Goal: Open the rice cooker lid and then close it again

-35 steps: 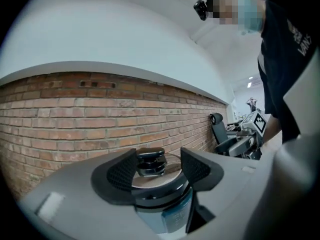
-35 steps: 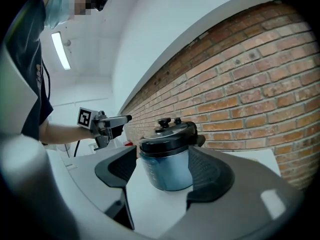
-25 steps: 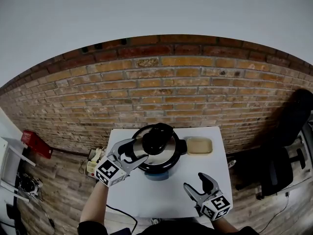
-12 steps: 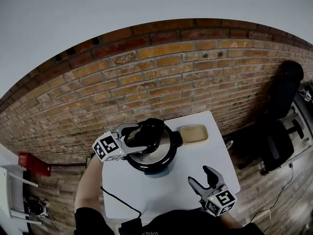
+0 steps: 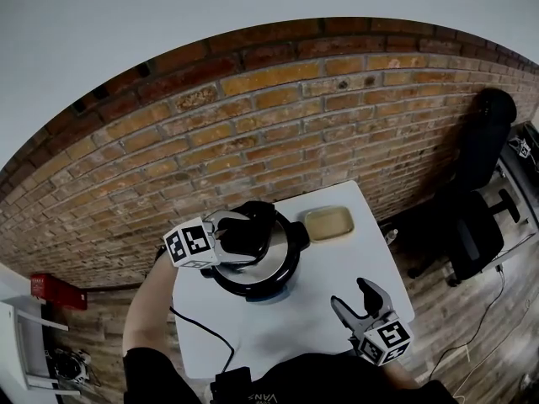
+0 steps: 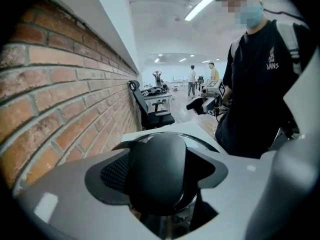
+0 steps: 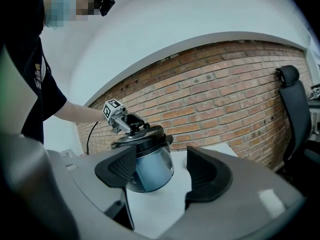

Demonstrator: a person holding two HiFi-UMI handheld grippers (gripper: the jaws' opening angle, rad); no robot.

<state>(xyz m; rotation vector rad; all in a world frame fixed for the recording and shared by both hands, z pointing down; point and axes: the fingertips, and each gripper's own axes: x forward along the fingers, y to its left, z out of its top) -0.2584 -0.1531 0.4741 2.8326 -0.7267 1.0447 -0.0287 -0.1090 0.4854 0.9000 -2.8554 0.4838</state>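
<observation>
Well, in the head view the rice cooker (image 5: pixel 274 257) sits in the middle of the frame, on the white table (image 5: pixel 337 280), with its lid down. A tan dish (image 5: pixel 328 223) lies just to its right, and a brick wall (image 5: pixel 253 116) fills the top. Your left gripper (image 5: pixel 244 241) comes in from the left, and its tongs reach around the black knob (image 5: pixel 253 228) on the lid. Your right gripper (image 5: pixel 352 297) is at the lower right, well apart from the cooker, with its tongs spread and nothing in them.

In the left gripper view, the knob (image 6: pixel 160 169) fills the middle of the frame, right between the two tongs. The tongs have just been opening. They stand wide, and you can see a gap on the knob's right side, so they do not squeeze it.

In the right gripper view, the tongs are wide apart and bare. The cooker (image 7: pixel 150 156) stands farther back, left of the middle, with the left gripper (image 7: pixel 131 124) on top of it.
</observation>
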